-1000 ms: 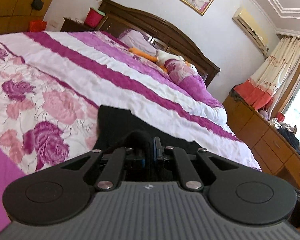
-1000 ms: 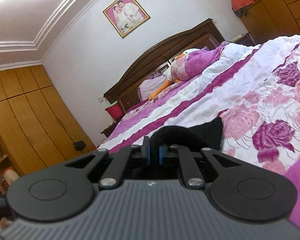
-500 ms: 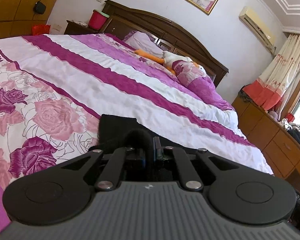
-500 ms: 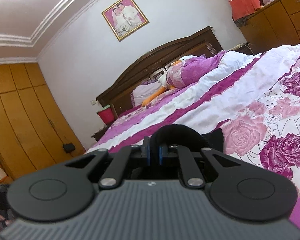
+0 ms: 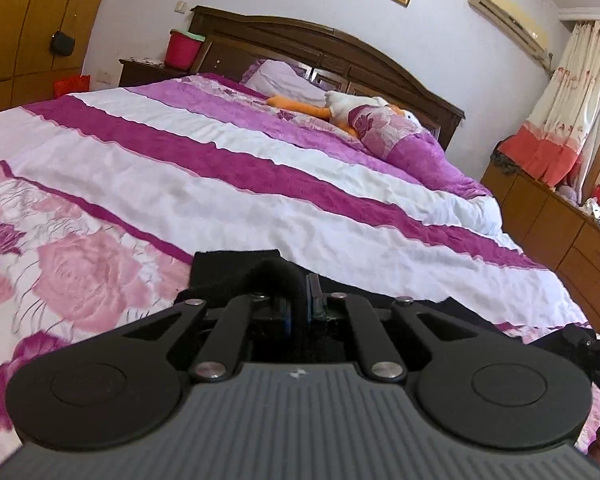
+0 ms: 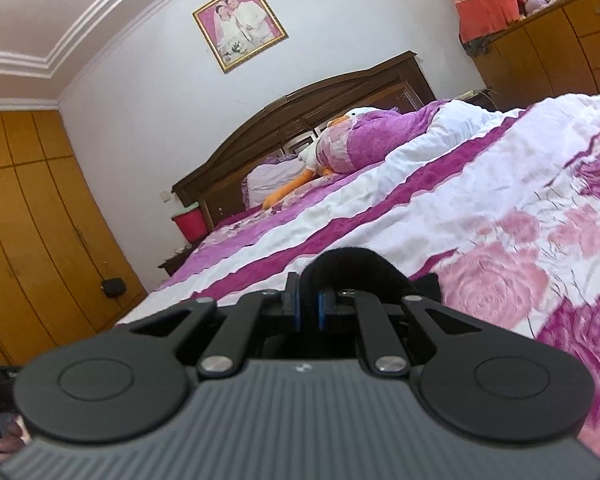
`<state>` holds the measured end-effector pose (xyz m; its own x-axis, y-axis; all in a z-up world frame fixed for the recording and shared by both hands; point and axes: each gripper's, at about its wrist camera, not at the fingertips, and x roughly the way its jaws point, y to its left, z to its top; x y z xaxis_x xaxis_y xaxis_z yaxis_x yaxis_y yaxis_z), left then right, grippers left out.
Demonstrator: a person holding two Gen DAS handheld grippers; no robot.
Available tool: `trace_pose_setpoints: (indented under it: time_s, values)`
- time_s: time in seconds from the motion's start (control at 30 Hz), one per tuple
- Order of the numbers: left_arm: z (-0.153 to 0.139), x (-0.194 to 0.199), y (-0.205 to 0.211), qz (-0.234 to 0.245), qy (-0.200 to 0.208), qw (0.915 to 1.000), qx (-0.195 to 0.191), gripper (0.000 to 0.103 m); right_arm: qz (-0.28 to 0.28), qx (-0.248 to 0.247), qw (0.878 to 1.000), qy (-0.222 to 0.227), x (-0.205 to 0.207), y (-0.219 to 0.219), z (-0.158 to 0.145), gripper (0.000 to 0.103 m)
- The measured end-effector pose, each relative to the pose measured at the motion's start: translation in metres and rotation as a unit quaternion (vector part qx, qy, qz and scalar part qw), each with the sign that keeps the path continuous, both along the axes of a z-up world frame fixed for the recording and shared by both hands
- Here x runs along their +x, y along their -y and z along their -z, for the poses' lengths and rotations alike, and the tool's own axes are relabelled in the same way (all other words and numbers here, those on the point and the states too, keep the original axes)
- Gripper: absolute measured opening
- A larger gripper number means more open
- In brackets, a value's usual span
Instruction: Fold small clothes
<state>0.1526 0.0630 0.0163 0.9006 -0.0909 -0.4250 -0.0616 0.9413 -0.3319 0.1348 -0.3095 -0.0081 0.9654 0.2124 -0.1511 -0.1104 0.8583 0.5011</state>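
Both the left gripper (image 5: 298,294) and the right gripper (image 6: 309,300) are clamped on the black garment (image 5: 236,268) above the near bedspread (image 5: 260,184), so the fold seems only begun.

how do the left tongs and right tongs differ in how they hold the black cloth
Left tongs pinch a narrow ridge of the black cloth, with a flat panel spreading ahead on the bedspread. Right tongs pinch a taller, rounded hump, with only a small corner showing to the side. Both are shut on the same dark fabric, low over the bed.
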Motion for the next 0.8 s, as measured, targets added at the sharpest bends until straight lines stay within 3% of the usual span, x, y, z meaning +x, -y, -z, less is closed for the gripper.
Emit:
trace_pose_setpoints:
  time_s: [0.3, 0.47, 0.67, 0.8]
  values:
    - [0.040, 0.066, -0.010, -0.016, -0.059, 0.9979, 0.020, 0.007, 0.015, -0.037, 0.998, -0.054, 0.061, -0.009, 0.022, 0.011]
    - [0.066, 0.092, -0.014, -0.019, -0.091, 0.9957, 0.002, 0.007, 0.012, -0.051, 0.994, -0.095, 0.093, -0.011, 0.041, 0.011]
    - [0.077, 0.106, -0.011, -0.017, -0.102, 0.9945, 0.015, 0.008, -0.002, -0.052, 0.989, -0.142, 0.110, -0.015, 0.058, 0.012]
    - [0.074, 0.099, -0.001, -0.011, -0.095, 0.9940, 0.052, 0.008, -0.008, -0.036, 0.988, -0.151, 0.111, -0.011, 0.062, 0.012]
